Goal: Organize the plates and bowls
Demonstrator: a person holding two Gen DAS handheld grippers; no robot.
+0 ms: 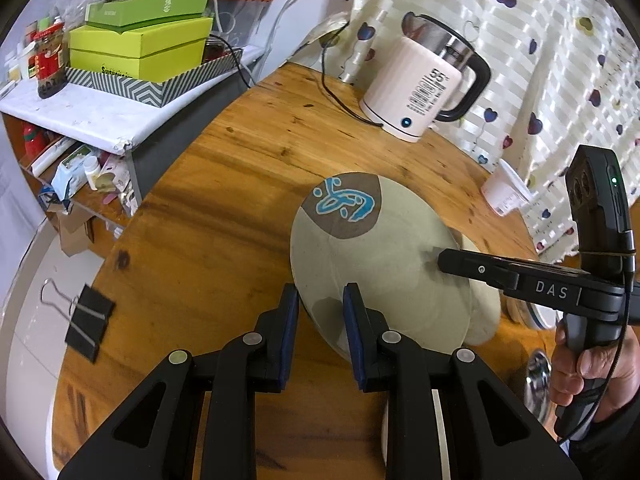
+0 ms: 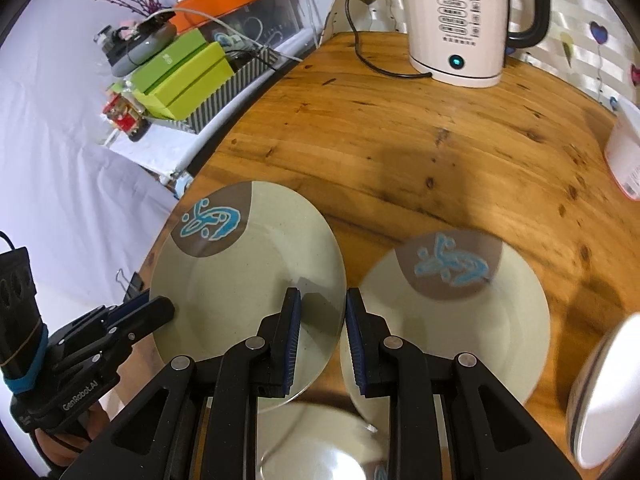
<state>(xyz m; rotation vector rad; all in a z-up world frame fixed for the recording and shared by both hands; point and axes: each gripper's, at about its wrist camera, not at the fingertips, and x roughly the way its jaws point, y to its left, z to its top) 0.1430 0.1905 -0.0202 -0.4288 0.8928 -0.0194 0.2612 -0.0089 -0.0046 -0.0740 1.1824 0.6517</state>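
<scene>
Left gripper [image 1: 320,300] and right gripper [image 2: 323,304] each clamp the lifted plate's [image 2: 256,280] rim, frame centre, second plate [image 2: 460,320] right, wooden table [image 2: 400,140].

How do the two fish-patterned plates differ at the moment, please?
The left plate is gripped at opposite rims by the left gripper and right gripper; the right plate lies free on the table. The left plate looks sharp, the right plate blurred. Both share the blue fish on brown.
</scene>
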